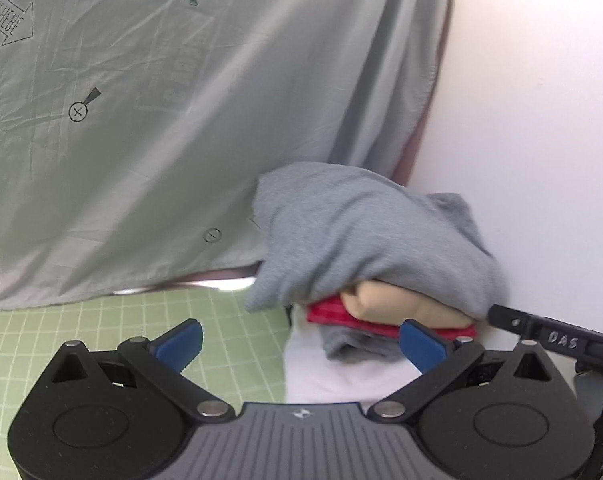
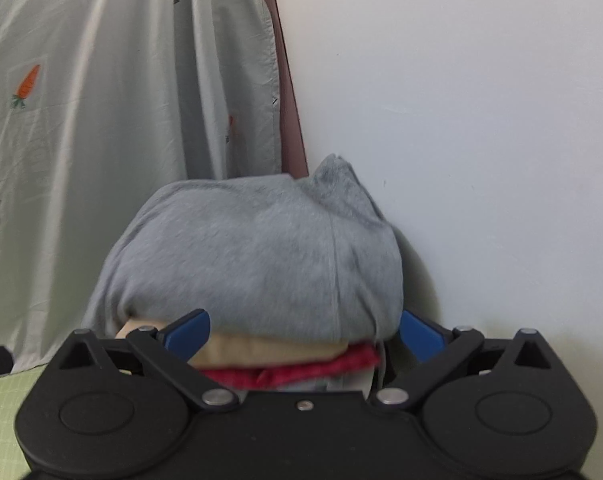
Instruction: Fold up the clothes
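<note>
A stack of folded clothes stands against the white wall. A grey garment (image 1: 365, 232) lies on top, over a beige one (image 1: 385, 300), a red one (image 1: 333, 314), another grey one and a white one (image 1: 333, 380) at the bottom. My left gripper (image 1: 301, 344) is open and empty, in front of the stack's left side. My right gripper (image 2: 305, 330) is open, its blue fingers (image 2: 191, 334) spread on either side of the stack's near edge, under the grey garment (image 2: 261, 252), above the beige (image 2: 261, 348) and red (image 2: 301, 368) layers. Its arm shows in the left wrist view (image 1: 553, 334).
A pale green checked cloth (image 1: 101, 320) covers the table. A hanging grey sheet with carrot prints (image 1: 161, 100) forms the backdrop on the left. A white wall (image 2: 481, 120) stands right behind the stack.
</note>
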Tool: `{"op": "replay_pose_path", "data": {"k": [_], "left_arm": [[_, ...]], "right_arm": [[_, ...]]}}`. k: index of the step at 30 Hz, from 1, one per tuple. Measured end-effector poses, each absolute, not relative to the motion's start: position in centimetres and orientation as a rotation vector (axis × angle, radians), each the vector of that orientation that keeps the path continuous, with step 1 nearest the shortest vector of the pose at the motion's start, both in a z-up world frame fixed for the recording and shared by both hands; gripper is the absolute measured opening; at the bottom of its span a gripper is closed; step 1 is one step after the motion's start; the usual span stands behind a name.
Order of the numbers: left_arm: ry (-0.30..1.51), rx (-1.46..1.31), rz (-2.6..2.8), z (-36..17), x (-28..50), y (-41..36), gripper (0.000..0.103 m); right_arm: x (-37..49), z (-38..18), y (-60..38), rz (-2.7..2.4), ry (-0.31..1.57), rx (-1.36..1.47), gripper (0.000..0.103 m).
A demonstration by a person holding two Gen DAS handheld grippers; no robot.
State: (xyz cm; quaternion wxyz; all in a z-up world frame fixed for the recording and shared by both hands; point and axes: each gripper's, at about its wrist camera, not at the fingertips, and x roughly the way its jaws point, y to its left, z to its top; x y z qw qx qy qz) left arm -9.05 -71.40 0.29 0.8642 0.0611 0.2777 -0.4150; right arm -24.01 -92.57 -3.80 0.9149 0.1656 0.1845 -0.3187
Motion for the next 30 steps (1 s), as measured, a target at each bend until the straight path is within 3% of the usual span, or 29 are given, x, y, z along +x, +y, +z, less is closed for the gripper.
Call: {"op": "replay_pose_path", "data": {"k": [16,30], "left_arm": [[0.623,0.202,-0.956,-1.1,-21.1,-64.2,0.103],[0.619,0.25,-0.978,-1.9,-24.9,-61.7,0.103]], "right_arm": [[-33.7,-2.9,-81.4,-0.69,0.428,0.295,0.103],[-39.7,-5.4,-76.9,-0.696,0.504,0.342,0.103]]}}
